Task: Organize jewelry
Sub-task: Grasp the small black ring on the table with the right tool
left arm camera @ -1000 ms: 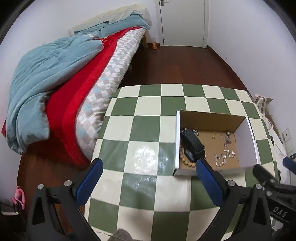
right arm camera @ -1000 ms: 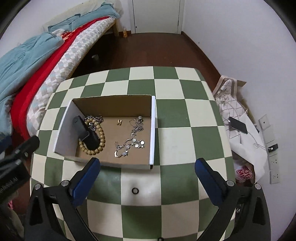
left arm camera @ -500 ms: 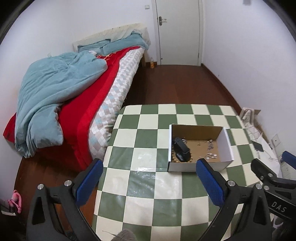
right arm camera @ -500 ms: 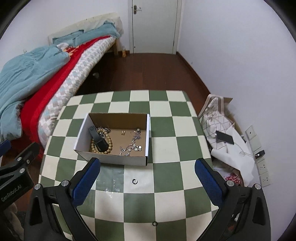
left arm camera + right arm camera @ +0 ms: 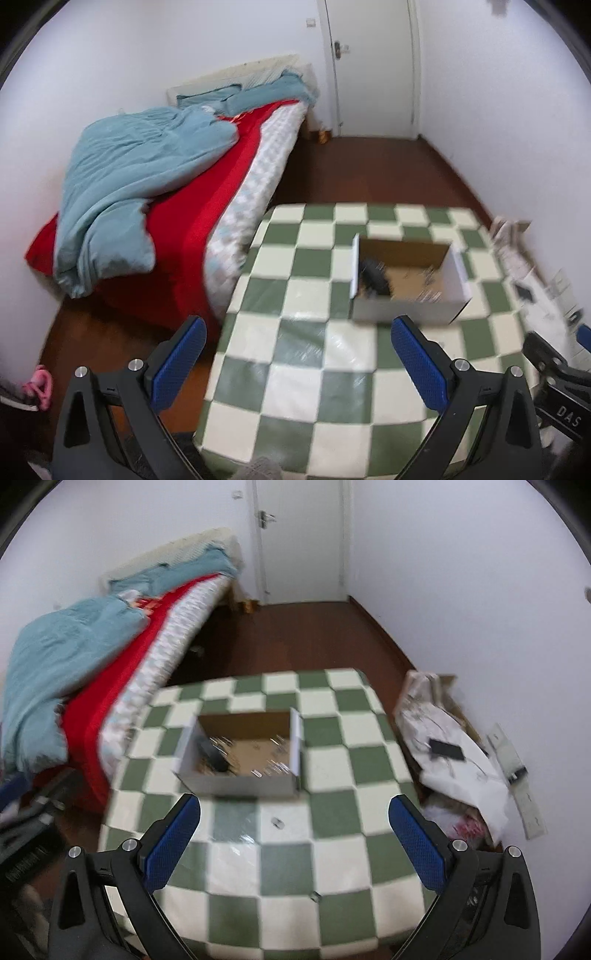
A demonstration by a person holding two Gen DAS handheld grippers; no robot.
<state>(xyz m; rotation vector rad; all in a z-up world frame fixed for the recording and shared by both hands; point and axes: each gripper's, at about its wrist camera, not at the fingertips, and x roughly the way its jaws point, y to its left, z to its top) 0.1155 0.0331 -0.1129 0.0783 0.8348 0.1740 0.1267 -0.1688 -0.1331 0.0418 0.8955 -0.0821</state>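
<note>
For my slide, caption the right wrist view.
Open right gripper above checkered table, facing cardboard box of jewelry.

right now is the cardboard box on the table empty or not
Not empty: the cardboard box holds a black object and blurred shiny pieces on its floor.

Checkered table (image 5: 332,738); box (image 5: 240,782); ring (image 5: 277,823)

A cardboard box (image 5: 240,760) is seen on the checked table (image 5: 332,775); blurred jewelry (image 5: 269,766) lies inside. The right gripper (image 5: 293,843) is held wide apart above a small ring (image 5: 277,822).
</note>
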